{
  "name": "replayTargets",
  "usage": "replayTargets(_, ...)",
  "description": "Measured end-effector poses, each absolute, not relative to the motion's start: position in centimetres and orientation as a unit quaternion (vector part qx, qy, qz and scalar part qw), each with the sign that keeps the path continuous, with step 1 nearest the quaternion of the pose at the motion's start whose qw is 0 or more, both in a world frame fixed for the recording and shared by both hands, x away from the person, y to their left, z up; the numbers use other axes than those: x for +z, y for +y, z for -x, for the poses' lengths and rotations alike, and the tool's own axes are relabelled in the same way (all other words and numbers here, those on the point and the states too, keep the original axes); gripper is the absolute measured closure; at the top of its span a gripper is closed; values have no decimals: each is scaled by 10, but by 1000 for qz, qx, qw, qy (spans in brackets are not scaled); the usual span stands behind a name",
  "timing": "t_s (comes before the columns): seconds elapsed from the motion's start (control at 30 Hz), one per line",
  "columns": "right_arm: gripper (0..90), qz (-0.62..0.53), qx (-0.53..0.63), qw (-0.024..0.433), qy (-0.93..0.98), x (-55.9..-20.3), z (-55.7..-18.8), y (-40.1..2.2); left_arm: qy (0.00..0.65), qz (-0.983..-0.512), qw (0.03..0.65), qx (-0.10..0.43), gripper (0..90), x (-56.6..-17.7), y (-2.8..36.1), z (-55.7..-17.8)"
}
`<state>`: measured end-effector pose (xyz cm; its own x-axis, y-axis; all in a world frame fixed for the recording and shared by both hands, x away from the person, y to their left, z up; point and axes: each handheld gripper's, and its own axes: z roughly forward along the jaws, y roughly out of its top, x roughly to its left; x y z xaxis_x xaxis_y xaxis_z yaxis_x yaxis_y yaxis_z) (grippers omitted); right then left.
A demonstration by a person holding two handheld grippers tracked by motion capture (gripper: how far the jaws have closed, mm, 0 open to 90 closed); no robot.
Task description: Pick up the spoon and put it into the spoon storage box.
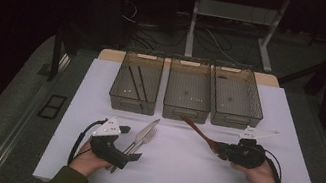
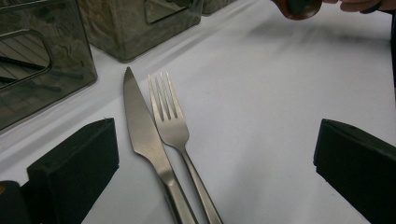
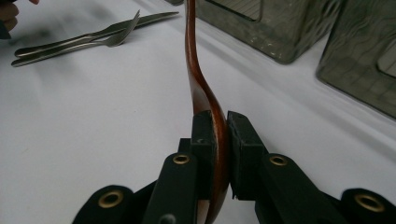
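A brown wooden spoon (image 1: 198, 131) is clamped by its bowl in my right gripper (image 1: 222, 151), handle pointing toward the bins. In the right gripper view the spoon (image 3: 201, 79) stands on edge between the closed jaws of the right gripper (image 3: 218, 135), lifted off the white mat. A steel knife (image 1: 143, 134) and fork (image 1: 147, 137) lie side by side at the front left. My left gripper (image 1: 130, 142) stands open around their handles. In the left gripper view the knife (image 2: 142, 135) and fork (image 2: 172, 121) lie between the wide-apart jaws, touching neither.
Three smoky clear bins stand in a row at the back of the mat: the left bin (image 1: 133, 97) holds dark chopsticks (image 1: 140, 81); the middle bin (image 1: 185, 110) and right bin (image 1: 235, 118) look bare. The white mat (image 1: 177, 170) covers the table.
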<state>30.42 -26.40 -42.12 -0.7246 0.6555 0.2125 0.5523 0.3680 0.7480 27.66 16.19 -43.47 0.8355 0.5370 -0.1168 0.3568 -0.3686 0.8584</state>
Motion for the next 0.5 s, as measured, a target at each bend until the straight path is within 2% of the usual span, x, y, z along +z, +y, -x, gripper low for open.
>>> replayTargets(0.5,806,-380,428,78,816,-405,-314,-268,272,-823,491,91,0,-435,161,-277)
